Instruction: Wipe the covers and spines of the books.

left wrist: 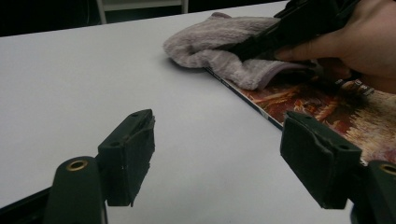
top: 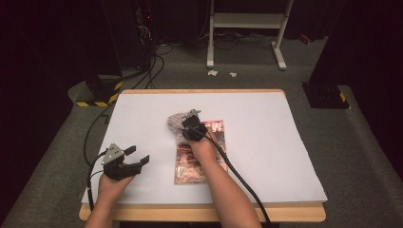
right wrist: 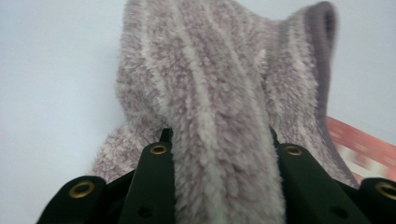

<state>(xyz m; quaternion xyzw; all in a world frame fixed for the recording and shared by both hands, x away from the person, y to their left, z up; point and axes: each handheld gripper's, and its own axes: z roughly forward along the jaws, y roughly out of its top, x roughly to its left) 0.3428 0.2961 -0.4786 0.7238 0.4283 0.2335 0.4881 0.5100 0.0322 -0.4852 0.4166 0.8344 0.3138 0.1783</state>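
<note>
Over on the left, the left gripper sat low near the front-left part of the white rectangular table, its black jaws spread wide with nothing between them, just bare table under the pads. A black cable looped away from it toward the table's left edge. Moving in toward the middle, the fluffy lilac-and-white striped cloth lay bunched on the tabletop, its near part overlapping the top-left corner of the glossy red-and-brown magazine. And there was the right gripper, clamped on that cloth: in the right gripper view a thick fold of the fleece ran straight up between the two black jaws, pressed on both sides. The magazine lay flat at the table's centre, partly under the person's right hand and forearm, the cloth at its far end.
</note>
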